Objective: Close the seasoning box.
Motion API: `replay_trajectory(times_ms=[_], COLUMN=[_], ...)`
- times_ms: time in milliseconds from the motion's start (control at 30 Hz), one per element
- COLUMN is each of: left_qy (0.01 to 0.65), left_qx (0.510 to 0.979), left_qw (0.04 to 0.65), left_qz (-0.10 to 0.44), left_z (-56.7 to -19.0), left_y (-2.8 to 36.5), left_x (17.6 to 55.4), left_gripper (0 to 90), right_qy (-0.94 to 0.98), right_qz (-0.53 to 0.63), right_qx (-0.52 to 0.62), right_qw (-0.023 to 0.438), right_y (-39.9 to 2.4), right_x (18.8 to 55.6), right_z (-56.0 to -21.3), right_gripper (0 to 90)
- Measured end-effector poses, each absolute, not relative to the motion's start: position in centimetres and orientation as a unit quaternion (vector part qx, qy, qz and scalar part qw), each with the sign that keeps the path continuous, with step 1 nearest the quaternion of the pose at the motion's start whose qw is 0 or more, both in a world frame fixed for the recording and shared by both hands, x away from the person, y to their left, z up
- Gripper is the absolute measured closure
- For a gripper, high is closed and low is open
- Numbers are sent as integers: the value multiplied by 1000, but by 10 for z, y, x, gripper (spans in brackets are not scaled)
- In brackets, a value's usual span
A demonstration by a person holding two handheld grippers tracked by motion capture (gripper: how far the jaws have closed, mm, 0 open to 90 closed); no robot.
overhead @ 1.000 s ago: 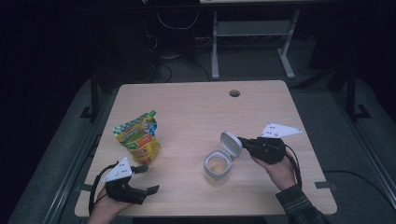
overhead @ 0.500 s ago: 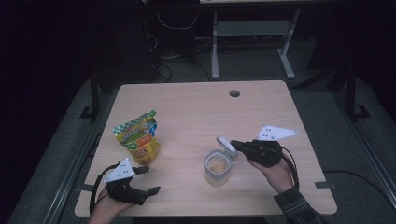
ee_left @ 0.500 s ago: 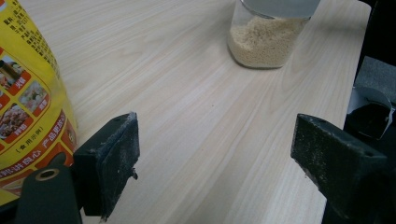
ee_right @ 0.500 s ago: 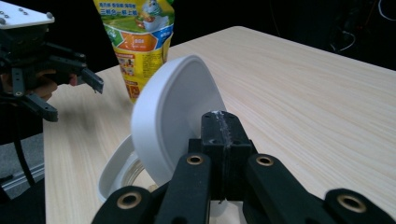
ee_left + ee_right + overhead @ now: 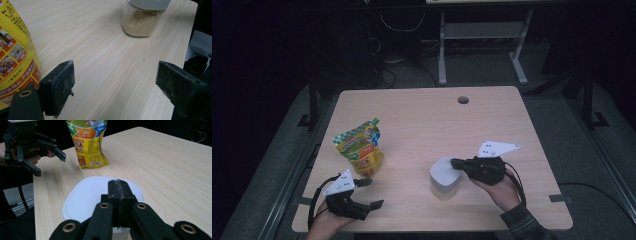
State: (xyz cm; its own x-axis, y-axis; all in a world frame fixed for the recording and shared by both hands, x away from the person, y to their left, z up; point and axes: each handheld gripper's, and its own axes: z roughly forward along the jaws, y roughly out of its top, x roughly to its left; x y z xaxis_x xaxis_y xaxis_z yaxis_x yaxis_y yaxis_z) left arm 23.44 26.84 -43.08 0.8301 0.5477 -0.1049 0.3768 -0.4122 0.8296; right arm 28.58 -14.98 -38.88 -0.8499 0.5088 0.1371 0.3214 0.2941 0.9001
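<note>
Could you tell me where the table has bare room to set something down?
The far half, from the pouch and jar back to the cable hole, is bare. The near strip is crowded by the left gripper and right gripper.

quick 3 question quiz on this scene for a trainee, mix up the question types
1. True or false: the white lid lies on top of the glass jar.
2. Which gripper has its jaws spread apart? A) left gripper B) right gripper C) both
3. Fill in: the yellow snack pouch stands on the wooden table just ahead of the ___ gripper.

Key: 1 true; 2 A, the right jaws are pressed together over the lid; 3 left.
</note>
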Motion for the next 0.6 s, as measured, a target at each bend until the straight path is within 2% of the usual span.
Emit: replay_trajectory(times_ms=[233, 600], left_qy=[276, 278], left_qx=[834, 833], left_qw=[469, 469], left_qz=[92, 94], left_z=[-429, -430], left_y=[266, 264], left_x=[235, 238], left_gripper=[151, 150], right_qy=[795, 778], right_qz=[531, 523], right_qx=[278, 324], right_qw=[94, 129], right_y=[-158, -184], right_x=[287, 292], right_z=[-392, -394], right_gripper=[867, 583])
